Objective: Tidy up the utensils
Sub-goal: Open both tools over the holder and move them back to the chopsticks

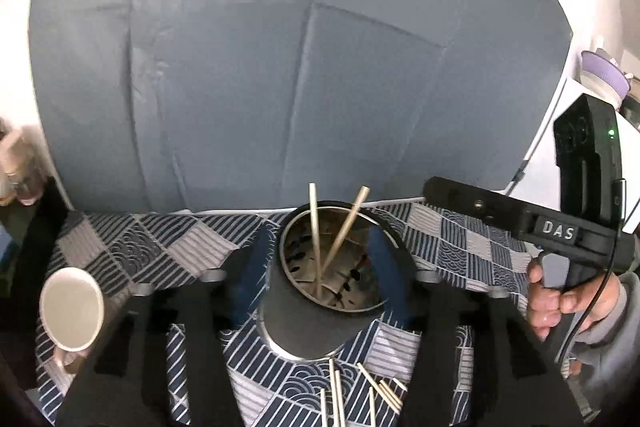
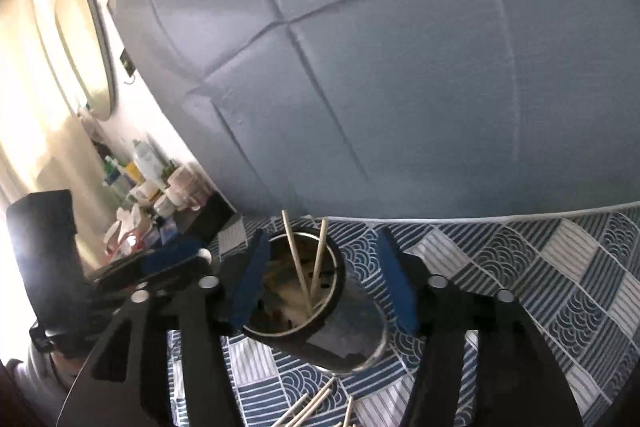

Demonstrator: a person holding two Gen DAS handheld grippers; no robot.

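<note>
A dark round holder (image 1: 316,311) stands upright on a blue-and-white patterned cloth (image 1: 472,251) that covers the table, in front of a grey padded wall (image 1: 280,67). Two chopsticks (image 1: 316,247) stand inside the holder, crossing near its bottom and leaning out over its rim.

The left gripper (image 1: 320,267) has its jaws spread, one blue-padded finger on each side of the holder; nothing is pinched between them, and whether the pads touch the holder's wall cannot be told. In the right wrist view, the right gripper (image 2: 324,279) is also spread, with the holder (image 2: 316,311) between its fingers and closer to the left one; nothing is gripped there either.

More chopsticks (image 1: 360,391) lie loose on the cloth just in front of the holder, near the bottom edge of both views. A pale cup (image 1: 72,307) sits at the left edge of the cloth. A hand (image 1: 556,303) in a grey sleeve holds the right gripper's handle at the right side of the left wrist view.
</note>
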